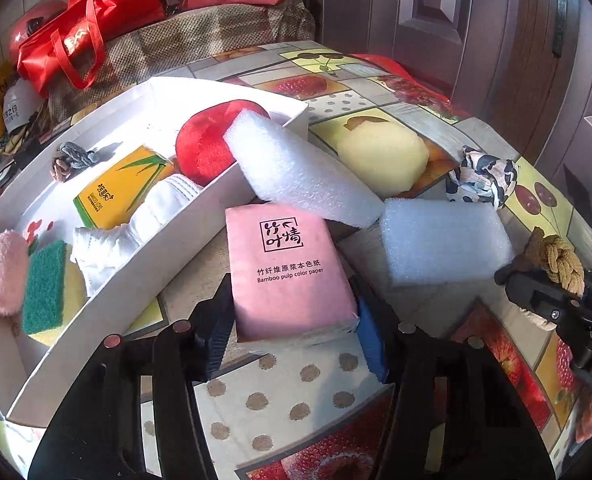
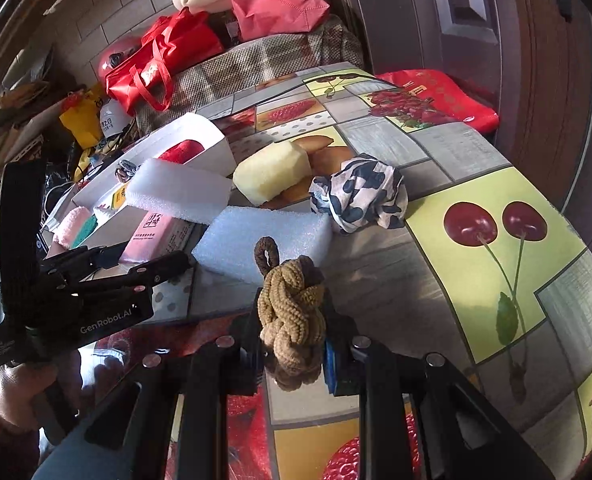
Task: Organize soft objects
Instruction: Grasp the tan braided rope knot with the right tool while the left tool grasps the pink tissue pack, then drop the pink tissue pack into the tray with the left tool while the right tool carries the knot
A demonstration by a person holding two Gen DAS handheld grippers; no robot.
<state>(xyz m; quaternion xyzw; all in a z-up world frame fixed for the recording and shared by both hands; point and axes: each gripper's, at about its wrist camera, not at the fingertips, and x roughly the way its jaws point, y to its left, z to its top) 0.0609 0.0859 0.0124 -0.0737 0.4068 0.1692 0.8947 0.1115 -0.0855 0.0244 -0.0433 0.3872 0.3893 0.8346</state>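
Note:
My left gripper [image 1: 291, 320] is shut on a pink tissue pack [image 1: 287, 272], held beside the white box [image 1: 143, 264]. The box holds a red plush [image 1: 203, 148], a yellow tissue pack [image 1: 123, 186], white cloth [image 1: 127, 232], a green-yellow sponge [image 1: 47, 284], a pink towel [image 1: 1, 276] and a grey knotted tie [image 1: 71, 158]. My right gripper [image 2: 291, 344] is shut on a tan knotted rope [image 2: 291, 312], just above the table. Two white foam blocks [image 1: 300, 172] [image 1: 444, 240], a yellow sponge [image 1: 380, 156] and a patterned cloth [image 1: 484, 180] lie on the table.
The table has a fruit-print cover [image 2: 496, 240]. Behind it stand a sofa with red bags [image 1: 83, 40] and a dark door [image 1: 496, 20]. A red cushion [image 2: 444, 96] lies at the table's far edge. Clutter fills the far left.

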